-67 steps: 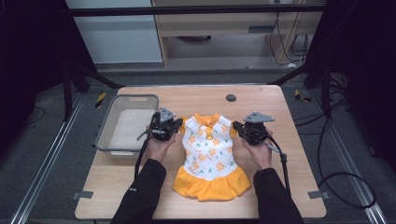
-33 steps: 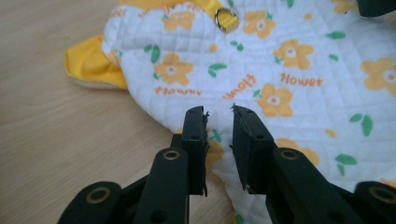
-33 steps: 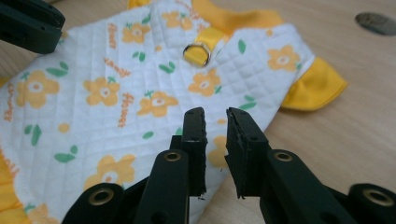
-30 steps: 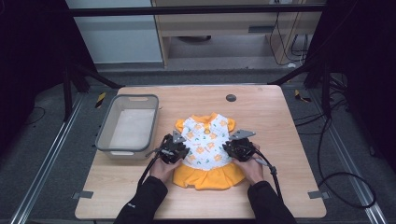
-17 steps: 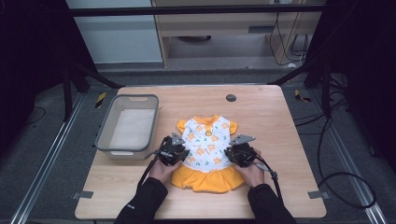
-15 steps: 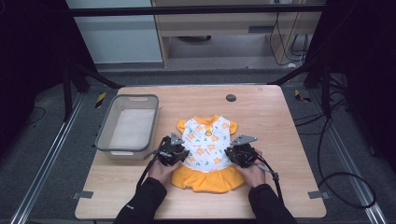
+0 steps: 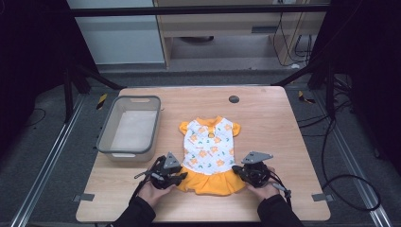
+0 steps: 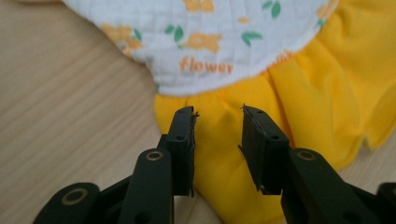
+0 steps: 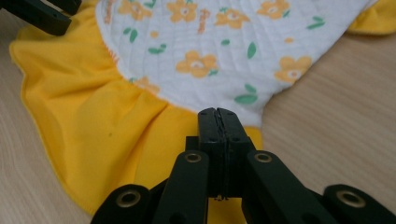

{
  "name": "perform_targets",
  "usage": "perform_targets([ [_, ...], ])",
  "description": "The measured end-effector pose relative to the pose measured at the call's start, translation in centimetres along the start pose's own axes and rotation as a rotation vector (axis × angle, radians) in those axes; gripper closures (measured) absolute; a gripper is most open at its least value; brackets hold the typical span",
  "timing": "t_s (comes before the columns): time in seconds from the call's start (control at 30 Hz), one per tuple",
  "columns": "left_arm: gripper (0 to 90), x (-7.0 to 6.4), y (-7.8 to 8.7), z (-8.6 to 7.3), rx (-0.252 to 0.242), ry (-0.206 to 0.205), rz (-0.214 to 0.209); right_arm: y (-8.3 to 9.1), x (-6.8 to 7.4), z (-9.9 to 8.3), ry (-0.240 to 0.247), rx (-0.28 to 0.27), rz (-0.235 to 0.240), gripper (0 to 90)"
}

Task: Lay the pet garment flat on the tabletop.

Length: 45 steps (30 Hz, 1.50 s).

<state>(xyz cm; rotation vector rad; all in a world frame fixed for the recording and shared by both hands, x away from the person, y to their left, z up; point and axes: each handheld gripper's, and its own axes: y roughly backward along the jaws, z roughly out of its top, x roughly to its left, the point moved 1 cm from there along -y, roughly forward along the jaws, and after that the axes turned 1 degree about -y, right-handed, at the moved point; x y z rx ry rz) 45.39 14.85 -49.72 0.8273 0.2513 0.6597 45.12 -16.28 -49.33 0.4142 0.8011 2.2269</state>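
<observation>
A small dress (image 7: 208,146) lies flat on the wooden table (image 7: 274,127), white flower-print top toward the far side and yellow skirt toward me. My left gripper (image 7: 182,177) is at the skirt's left corner. In the left gripper view the left gripper (image 8: 218,112) is open, its jaws on either side of a fold of the yellow skirt (image 8: 303,93). My right gripper (image 7: 239,172) is at the skirt's right corner. In the right gripper view the right gripper (image 9: 217,112) is shut, lying on the yellow skirt (image 9: 116,121) with its tips at the white top's (image 9: 210,46) edge; I see no cloth between the jaws.
A grey plastic tray (image 7: 106,137) stands on the left part of the table, beside the dress. A small dark round disc (image 7: 233,99) sits near the far edge. The left gripper's jaw tip (image 9: 42,16) shows at the top left of the right gripper view.
Both grippers have come down from the dress's shoulders to the skirt's corners. In the last half second the right gripper has slid a little outward and nearer to me.
</observation>
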Motion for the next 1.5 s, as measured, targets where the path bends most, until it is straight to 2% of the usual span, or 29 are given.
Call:
perform_targets([
  [0.03,64.3,0.0,0.0,0.0,0.000,0.000,0.000,0.0,0.0,0.0,0.000,0.000,0.000,89.5],
  [0.07,64.4,-0.1,0.1,-0.4,-0.018,-0.001,0.001,0.1,0.2,-0.6,0.005,0.028,0.002,89.5],
  [0.2,64.4,-0.1,0.3,-0.6,-0.018,0.004,0.001,0.2,0.4,-1.5,0.003,0.060,-0.008,89.6],
  [0.3,64.2,-0.2,0.5,-0.8,-0.023,-0.001,-0.001,0.5,0.4,-1.8,0.014,0.060,-0.010,89.6],
  [0.43,60.0,-0.2,1.1,-1.1,-0.033,0.008,-0.001,1.1,0.5,-1.9,-0.010,0.043,0.012,87.8],
  [0.5,57.8,0.1,2.4,-1.3,-0.078,0.037,0.002,1.7,0.2,-1.8,-0.019,0.012,0.007,86.3],
  [0.53,56.1,0.1,2.4,-1.3,-0.078,0.037,0.002,1.7,0.2,-1.8,-0.019,0.012,0.007,86.3],
  [0.57,53.7,0.4,3.3,-1.7,-0.119,0.055,0.020,2.4,-0.3,-1.6,-0.031,-0.025,-0.013,83.5],
  [0.63,51.8,0.7,3.9,-2.0,-0.137,0.069,0.030,2.7,-0.6,-1.6,-0.042,-0.045,-0.030,81.2],
  [0.67,49.8,0.9,4.3,-2.4,-0.149,0.081,0.041,3.2,-1.2,-1.6,-0.056,-0.068,-0.056,77.6],
  [0.7,46.2,1.2,4.6,-2.7,-0.158,0.094,0.048,3.8,-2.1,-1.9,-0.076,-0.092,-0.104,69.9],
  [0.73,45.1,1.6,5.3,-3.4,-0.170,0.116,0.065,4.0,-2.4,-2.0,-0.082,-0.098,-0.123,67.3],
  [0.8,41.2,1.9,5.6,-3.7,-0.177,0.125,0.076,4.2,-2.9,-2.2,-0.095,-0.105,-0.140,65.0],
  [0.83,41.2,2.2,6.1,-4.2,-0.185,0.135,0.095,4.4,-3.3,-2.5,-0.105,-0.111,-0.154,61.7],
  [0.87,36.2,2.7,6.8,-4.7,-0.196,0.146,0.121,4.9,-4.2,-2.9,-0.133,-0.124,-0.189,57.6],
  [0.93,33.0,2.9,7.1,-5.0,-0.201,0.155,0.136,5.1,-4.5,-3.0,-0.139,-0.126,-0.196,56.2],
  [1.03,30.6,3.5,8.0,-6.1,-0.219,0.182,0.168,5.7,-5.4,-3.6,-0.173,-0.142,-0.231,49.7],
  [1.17,28.1,4.2,8.7,-7.1,-0.222,0.210,0.185,6.4,-6.2,-4.2,-0.196,-0.162,-0.265,42.9],
  [1.27,25.8,5.0,9.5,-8.0,-0.233,0.229,0.219,7.0,-7.2,-4.9,-0.213,-0.180,-0.306,35.8],
  [1.37,25.1,5.5,9.9,-8.5,-0.246,0.244,0.239,7.1,-7.6,-5.2,-0.216,-0.179,-0.319,32.7],
  [1.4,24.6,5.8,10.1,-8.7,-0.247,0.252,0.248,7.2,-7.9,-5.4,-0.231,-0.174,-0.327,29.9],
  [1.5,24.0,6.6,10.4,-9.3,-0.253,0.277,0.268,7.2,-8.2,-5.6,-0.227,-0.178,-0.342,27.6],
])
